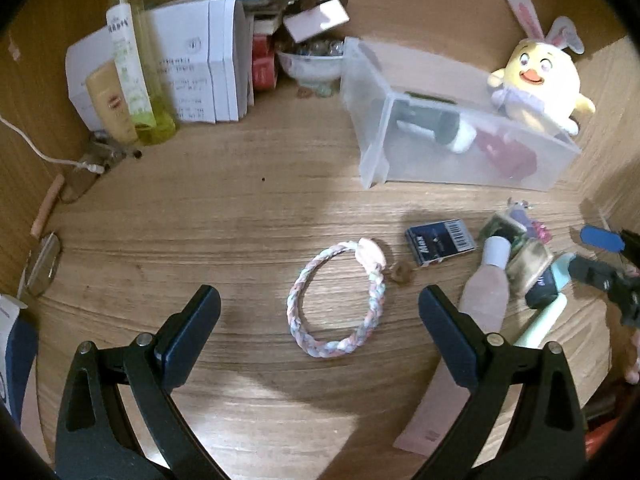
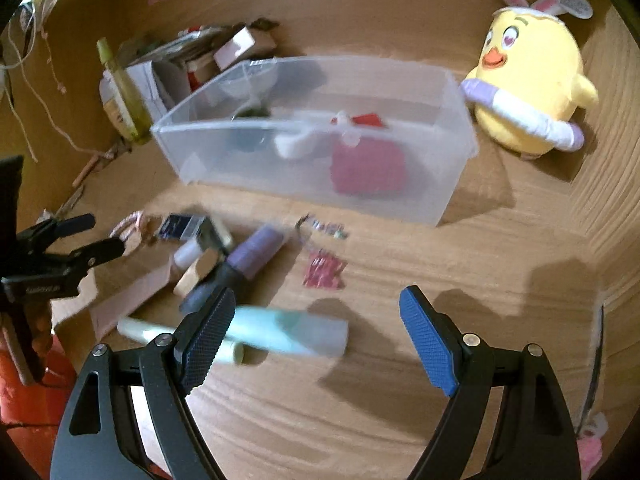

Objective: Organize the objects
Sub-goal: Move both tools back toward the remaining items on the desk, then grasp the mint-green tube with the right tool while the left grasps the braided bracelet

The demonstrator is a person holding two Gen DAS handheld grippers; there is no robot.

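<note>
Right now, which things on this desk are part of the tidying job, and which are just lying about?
Belongs to the job:
- clear bin, already holding a few items
- braided bracelet, between the open left tongs
- mint tube, near the open right tongs
- purple bottle
- blue box

Lying about:
- chick plush
- white cartons
- spray bottle
- bowl

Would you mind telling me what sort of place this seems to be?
Probably a home desk or shelf nook: wooden surface, a plush chick, a clear storage bin and scattered toiletries.

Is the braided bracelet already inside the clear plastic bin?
No, the braided bracelet lies on the wooden table, between the open left gripper fingers, apart from the clear plastic bin.
</note>
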